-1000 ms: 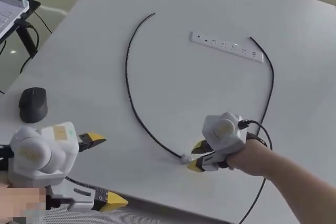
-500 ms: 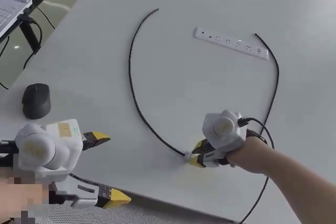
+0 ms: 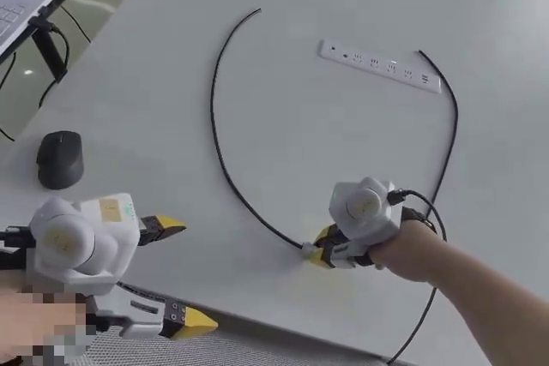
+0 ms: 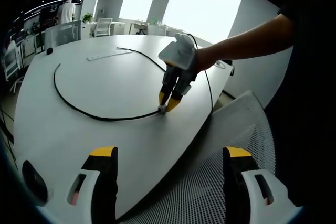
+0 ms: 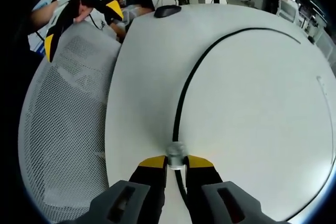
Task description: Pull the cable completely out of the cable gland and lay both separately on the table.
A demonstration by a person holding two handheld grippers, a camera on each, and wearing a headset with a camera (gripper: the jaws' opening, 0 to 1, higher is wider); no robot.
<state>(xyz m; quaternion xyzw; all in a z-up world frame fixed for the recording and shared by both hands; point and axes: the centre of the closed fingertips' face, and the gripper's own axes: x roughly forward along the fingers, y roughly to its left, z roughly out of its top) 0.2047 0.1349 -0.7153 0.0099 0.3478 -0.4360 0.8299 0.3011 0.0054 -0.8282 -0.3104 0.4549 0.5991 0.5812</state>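
The cable gland (image 5: 176,154), a small pale fitting, sits right at the tips of the right gripper (image 3: 319,256), whose jaws are drawn in against its two sides, so it looks clamped on it, low against the table (image 3: 154,83) near the edge closest to the person. The black cable (image 3: 214,126) is threaded through it. In the right gripper view it leaves the gland straight ahead of the jaws, in line with them, then sweeps away in a long arc bending to that gripper's right. A short piece also runs back between the jaws toward the gripper body.

The left gripper (image 4: 169,151) hangs with its jaws spread wide and nothing between them, off the table edge and well apart from the gland. From it, the gland lies ahead and near the middle, and the long arc of cable trails off to the left of that line. So the right gripper has the fitting, and the left is the free one to take the cable. I judge the pull must run along the gland's axis, away from the right jaws, with a grip on the cable just beside the gland.

The table is white, smooth and bare around the gland. Beyond the right gripper lies a power strip (image 3: 382,64), and a mouse (image 3: 60,159) lies beyond the left gripper. A mesh chair (image 5: 68,103) stands under the near edge. The room is a bright office with tall windows, other desks and chairs.
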